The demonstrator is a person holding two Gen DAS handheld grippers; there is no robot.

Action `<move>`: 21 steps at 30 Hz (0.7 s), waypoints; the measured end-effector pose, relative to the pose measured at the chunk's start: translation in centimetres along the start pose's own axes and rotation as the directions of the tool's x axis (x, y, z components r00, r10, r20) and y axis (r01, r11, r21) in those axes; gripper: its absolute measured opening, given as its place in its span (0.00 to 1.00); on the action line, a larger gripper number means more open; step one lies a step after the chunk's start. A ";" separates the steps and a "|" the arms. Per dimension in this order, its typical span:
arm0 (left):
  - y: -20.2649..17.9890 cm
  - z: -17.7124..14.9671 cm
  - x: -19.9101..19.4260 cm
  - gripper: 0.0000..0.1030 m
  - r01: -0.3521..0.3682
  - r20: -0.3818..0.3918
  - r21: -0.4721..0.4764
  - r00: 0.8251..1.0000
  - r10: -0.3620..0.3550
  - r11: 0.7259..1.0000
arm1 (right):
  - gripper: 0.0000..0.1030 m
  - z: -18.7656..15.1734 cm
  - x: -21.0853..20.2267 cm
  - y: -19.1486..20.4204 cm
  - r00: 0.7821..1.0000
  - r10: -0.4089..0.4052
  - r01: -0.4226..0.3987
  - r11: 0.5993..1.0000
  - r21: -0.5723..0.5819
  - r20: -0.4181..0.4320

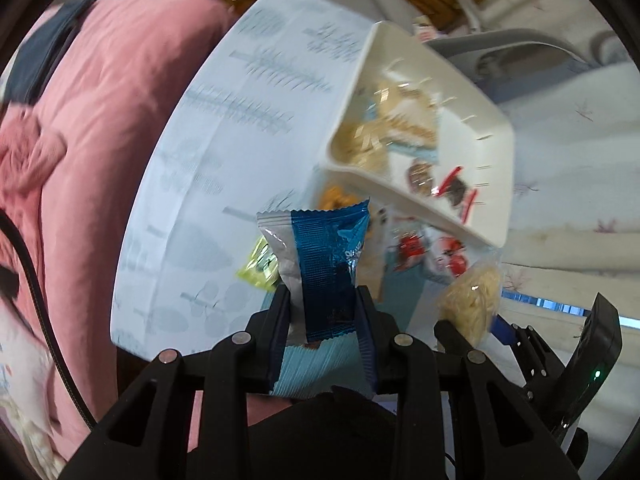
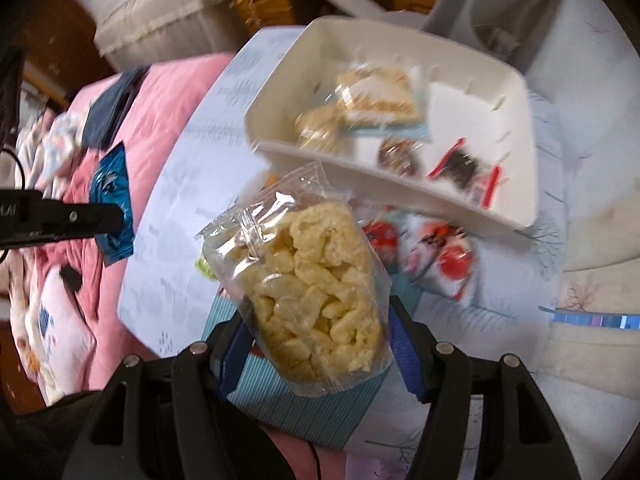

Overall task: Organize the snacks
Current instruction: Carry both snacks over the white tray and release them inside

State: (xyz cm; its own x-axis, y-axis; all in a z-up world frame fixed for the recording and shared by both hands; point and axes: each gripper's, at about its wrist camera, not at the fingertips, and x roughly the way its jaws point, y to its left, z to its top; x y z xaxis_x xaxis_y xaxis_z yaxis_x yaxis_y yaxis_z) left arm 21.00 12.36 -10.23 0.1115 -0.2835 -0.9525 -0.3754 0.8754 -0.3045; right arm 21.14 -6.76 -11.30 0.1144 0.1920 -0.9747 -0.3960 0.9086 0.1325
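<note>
Blue foil snack packet (image 1: 328, 276) sits pinched upright between the left tongs (image 1: 325, 320), its lower end hidden behind them. Clear bag of yellow puffed snacks (image 2: 316, 296) is clamped in the right tongs (image 2: 320, 344), bottom edge sticking out below. Both hang over the round table (image 1: 192, 184), near the white tray (image 2: 384, 196) holding blurry wrapped snacks. Red-and-white packets (image 2: 436, 260) lie beside the tray, labels unreadable.
</note>
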 end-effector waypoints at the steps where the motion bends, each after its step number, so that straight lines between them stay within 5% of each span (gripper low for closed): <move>1: -0.8 0.4 -0.2 0.29 0.002 0.008 0.016 1.000 -0.002 1.000 | 0.62 0.3 -0.4 -0.5 1.000 -0.002 0.002 1.000 0.015 0.015; 21: -9.5 5.7 1.7 0.29 0.092 0.169 0.203 0.977 -0.128 0.975 | 0.62 5.0 -3.1 -8.9 0.962 0.018 -0.074 0.977 0.199 0.272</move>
State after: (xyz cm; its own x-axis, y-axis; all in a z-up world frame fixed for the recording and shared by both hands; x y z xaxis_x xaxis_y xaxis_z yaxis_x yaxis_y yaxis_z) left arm 30.01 5.78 -9.00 0.3121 -0.3229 -0.8935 -0.1683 0.9068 -0.3865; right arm 28.83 -13.59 -8.58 0.3507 0.3017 -0.8865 -0.2142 0.9474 0.2377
